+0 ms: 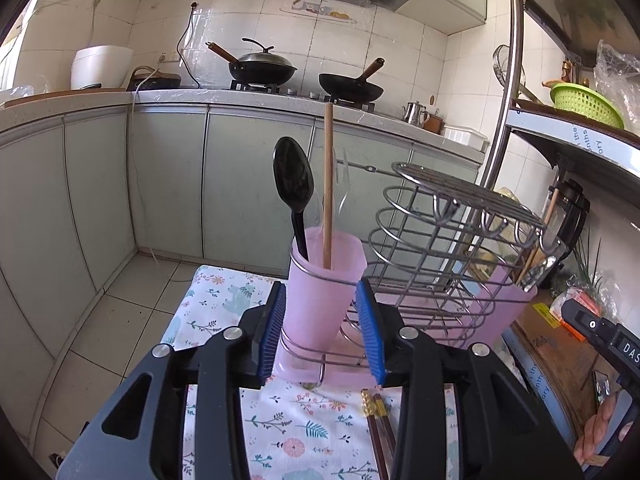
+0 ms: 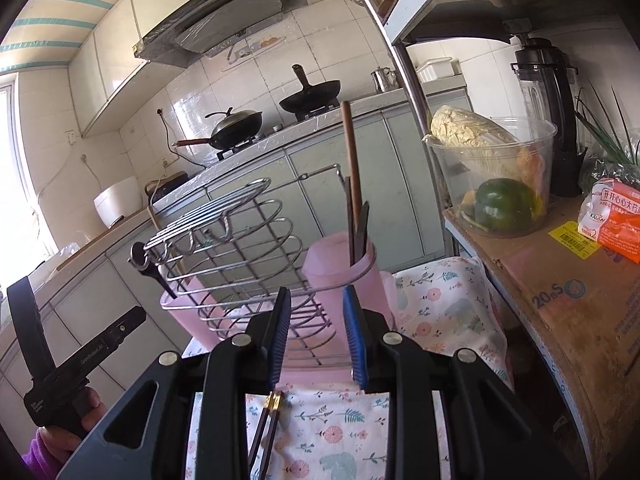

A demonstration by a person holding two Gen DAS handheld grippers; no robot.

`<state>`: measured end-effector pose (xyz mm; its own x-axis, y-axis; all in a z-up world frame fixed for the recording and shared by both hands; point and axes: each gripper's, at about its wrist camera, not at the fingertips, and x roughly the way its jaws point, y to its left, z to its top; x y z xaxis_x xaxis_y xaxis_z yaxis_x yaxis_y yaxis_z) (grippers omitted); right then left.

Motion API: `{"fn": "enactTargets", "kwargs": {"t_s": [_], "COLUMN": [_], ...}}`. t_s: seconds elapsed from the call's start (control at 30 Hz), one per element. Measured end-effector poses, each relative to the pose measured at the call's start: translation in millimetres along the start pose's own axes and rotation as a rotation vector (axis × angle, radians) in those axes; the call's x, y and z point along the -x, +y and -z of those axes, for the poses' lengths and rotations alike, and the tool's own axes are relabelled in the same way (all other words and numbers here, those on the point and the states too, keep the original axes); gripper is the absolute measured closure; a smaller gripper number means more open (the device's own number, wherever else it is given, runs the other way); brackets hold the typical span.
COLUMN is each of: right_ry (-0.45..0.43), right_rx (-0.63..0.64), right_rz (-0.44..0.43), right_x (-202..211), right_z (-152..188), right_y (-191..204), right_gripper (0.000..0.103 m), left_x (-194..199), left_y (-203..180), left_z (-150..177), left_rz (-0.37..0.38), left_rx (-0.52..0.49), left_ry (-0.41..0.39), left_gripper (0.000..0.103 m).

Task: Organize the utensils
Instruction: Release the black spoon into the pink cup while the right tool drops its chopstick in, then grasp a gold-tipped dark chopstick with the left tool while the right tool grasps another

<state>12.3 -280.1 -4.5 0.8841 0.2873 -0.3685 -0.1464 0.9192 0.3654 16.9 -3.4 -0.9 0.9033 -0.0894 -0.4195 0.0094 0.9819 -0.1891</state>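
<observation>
A wire rack [image 1: 432,240] on a pink base holds a pink cup at each end. The left pink cup [image 1: 324,280] carries a black spoon [image 1: 294,180] and a wooden chopstick [image 1: 328,184]. My left gripper [image 1: 321,286] is open, this cup showing in the gap between its blue pads, which press on nothing. The right pink cup [image 2: 340,268] holds dark chopsticks [image 2: 352,184]. My right gripper [image 2: 317,291] stands partly open in front of it, its pads apart and empty. A pair of brown chopsticks [image 2: 268,428] lies on the floral cloth [image 2: 344,436] under the grippers.
A round wire trivet [image 2: 208,216] lies on top of the rack. To the right, a shelf [image 2: 560,280] bears a cardboard sheet, a tub of vegetables [image 2: 496,176] and a blender [image 2: 548,112]. Cabinets and woks [image 1: 264,68] lie beyond; the floor drops off at left.
</observation>
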Motion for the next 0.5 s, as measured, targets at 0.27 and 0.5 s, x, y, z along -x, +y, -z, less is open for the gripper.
{"fn": "enactTargets", "kwargs": {"t_s": [0.27, 0.5], "right_ry": [0.089, 0.247], "right_rx": [0.037, 0.018], "right_rz": [-0.011, -0.037], "right_x": [-3.4, -22.3], "right_z": [20.4, 49.4], "right_y": [15.7, 25.1], "right_gripper": [0.077, 0.077], "left_x": [6.6, 3.2], "left_y": [6.9, 15.4], "left_z": [19.6, 43.8], "left_rz": [0.014, 0.042], "left_rx": [0.0, 0.026], "left_ry": [0.067, 0.186], "left_gripper": [0.066, 0.066]}}
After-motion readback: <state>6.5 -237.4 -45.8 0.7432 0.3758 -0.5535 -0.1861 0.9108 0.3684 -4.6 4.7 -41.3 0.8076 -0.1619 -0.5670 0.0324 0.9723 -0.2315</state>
